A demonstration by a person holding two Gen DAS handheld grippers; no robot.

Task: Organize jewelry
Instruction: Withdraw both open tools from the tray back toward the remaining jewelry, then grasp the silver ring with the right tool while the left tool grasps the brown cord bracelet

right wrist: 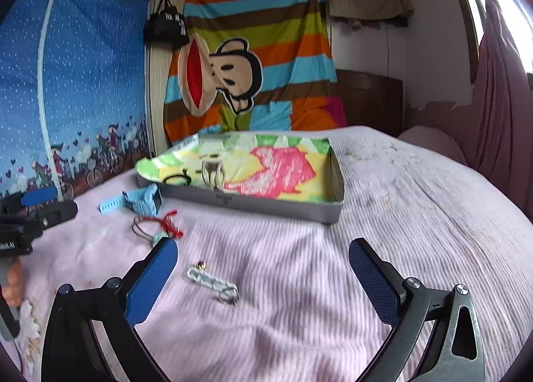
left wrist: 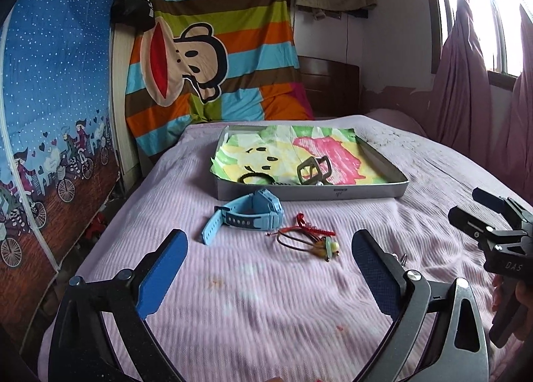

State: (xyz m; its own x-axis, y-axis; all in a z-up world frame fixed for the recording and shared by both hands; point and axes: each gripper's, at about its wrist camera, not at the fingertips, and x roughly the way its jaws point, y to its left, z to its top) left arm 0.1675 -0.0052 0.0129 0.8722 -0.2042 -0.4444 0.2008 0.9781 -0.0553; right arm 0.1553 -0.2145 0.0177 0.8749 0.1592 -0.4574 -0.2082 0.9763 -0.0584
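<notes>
Pink ribbed bedspread (right wrist: 333, 265) under both tongs, left gripper (left wrist: 269, 268) and right gripper (right wrist: 263, 275) alike spread wide and empty. Outward from the right: silver chain (right wrist: 213, 283) close at 11 o'clock, red cord bracelet (right wrist: 156, 225) and blue watch (right wrist: 140, 202) at 10, tray (right wrist: 283, 210) at 12 holding a hair tie (left wrist: 256, 178) and buckle (left wrist: 313, 170); best centred over the chain, pads low, closed gently. Tiny bead beside the chain too small to identify.
</notes>
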